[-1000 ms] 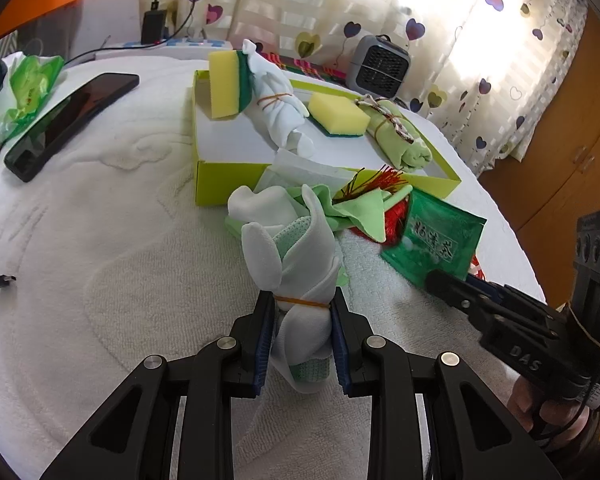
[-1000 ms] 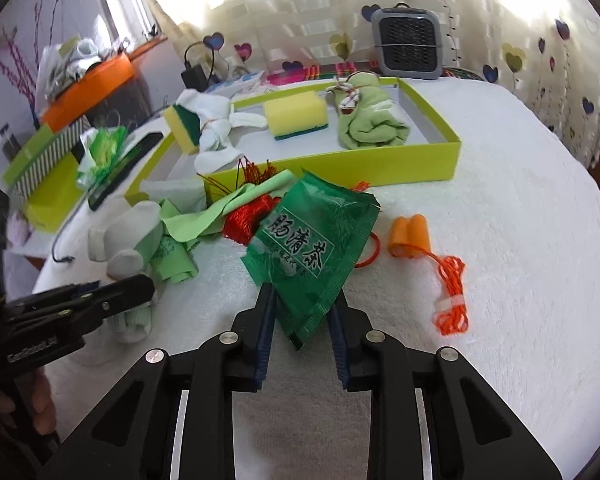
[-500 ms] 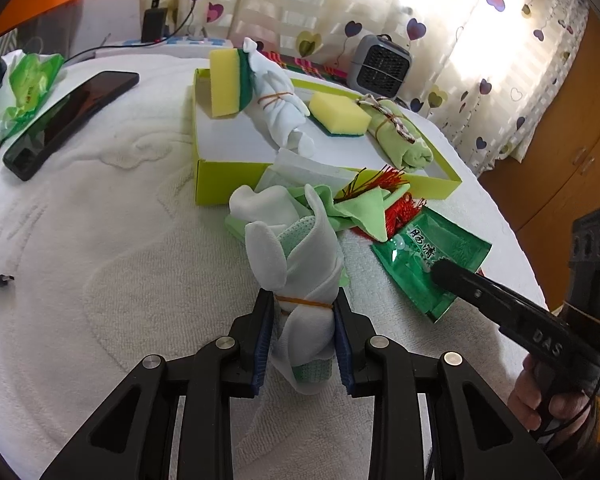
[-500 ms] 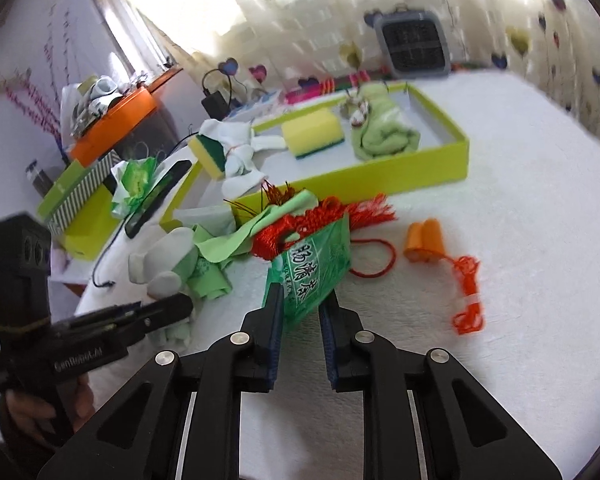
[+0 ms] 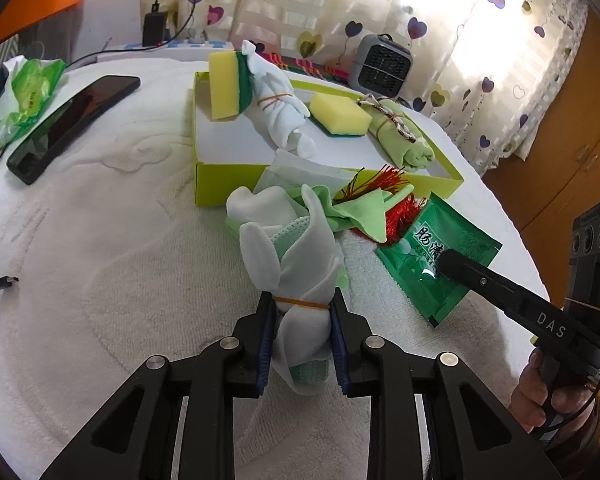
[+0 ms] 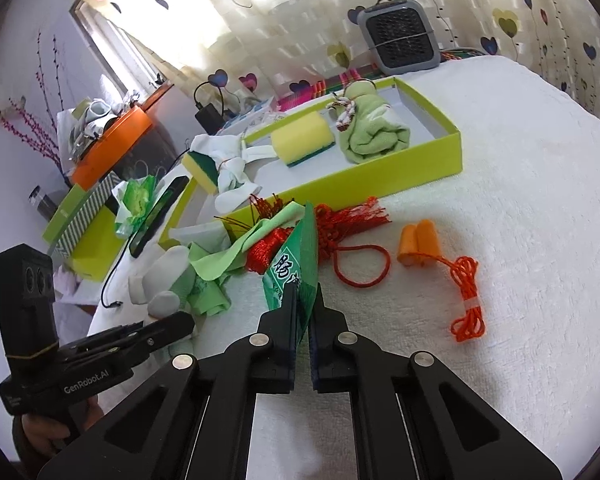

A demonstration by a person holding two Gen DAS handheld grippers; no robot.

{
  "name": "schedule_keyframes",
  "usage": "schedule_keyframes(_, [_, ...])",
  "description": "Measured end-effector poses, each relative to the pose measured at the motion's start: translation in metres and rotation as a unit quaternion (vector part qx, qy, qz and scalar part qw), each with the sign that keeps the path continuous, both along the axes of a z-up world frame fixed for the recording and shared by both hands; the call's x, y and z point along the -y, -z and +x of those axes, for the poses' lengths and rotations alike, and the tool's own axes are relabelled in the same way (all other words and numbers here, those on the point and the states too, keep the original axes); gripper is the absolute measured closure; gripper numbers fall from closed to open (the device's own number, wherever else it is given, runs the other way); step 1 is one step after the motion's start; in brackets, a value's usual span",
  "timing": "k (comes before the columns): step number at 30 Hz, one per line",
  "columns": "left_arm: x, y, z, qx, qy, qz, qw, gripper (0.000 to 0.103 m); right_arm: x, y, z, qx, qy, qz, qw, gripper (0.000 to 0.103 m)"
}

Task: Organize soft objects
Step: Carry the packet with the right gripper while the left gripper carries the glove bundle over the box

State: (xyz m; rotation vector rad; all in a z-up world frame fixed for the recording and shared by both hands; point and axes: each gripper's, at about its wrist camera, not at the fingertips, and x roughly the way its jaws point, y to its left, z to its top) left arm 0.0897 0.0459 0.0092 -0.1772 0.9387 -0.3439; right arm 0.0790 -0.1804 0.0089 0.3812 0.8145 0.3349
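My left gripper (image 5: 301, 312) is shut on a white cloth bundle (image 5: 296, 272) tied with a rubber band, over the white towel. My right gripper (image 6: 303, 296) is shut on a green foil packet (image 6: 296, 260), held on edge; the packet also shows in the left wrist view (image 5: 436, 256). The lime tray (image 5: 228, 188) holds two yellow sponges (image 5: 342, 112), a white tied cloth (image 5: 278, 108) and a green rolled cloth (image 5: 400, 136). Loose green cloths (image 5: 360, 208) and a red tassel knot (image 6: 340, 220) lie in front of the tray.
Orange earplugs on a cord (image 6: 420, 244) lie right of the packet. A black phone (image 5: 72, 120) and a green wipe pack (image 5: 24, 96) lie at the left. A grey mini heater (image 6: 400, 40) stands behind the tray. A cable end (image 5: 0, 282) lies at the left edge.
My right gripper has lifted the green packet off the towel and turned it on edge. My left gripper keeps its hold on the white bundle, hardly moved.
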Motion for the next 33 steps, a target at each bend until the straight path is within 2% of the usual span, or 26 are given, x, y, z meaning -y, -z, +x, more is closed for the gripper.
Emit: schedule_keyframes(33, [-0.011, -0.026, -0.023, 0.028, -0.015, -0.001, 0.9995, 0.08, 0.011, -0.023, -0.023, 0.04, 0.003, 0.001, 0.999, 0.1])
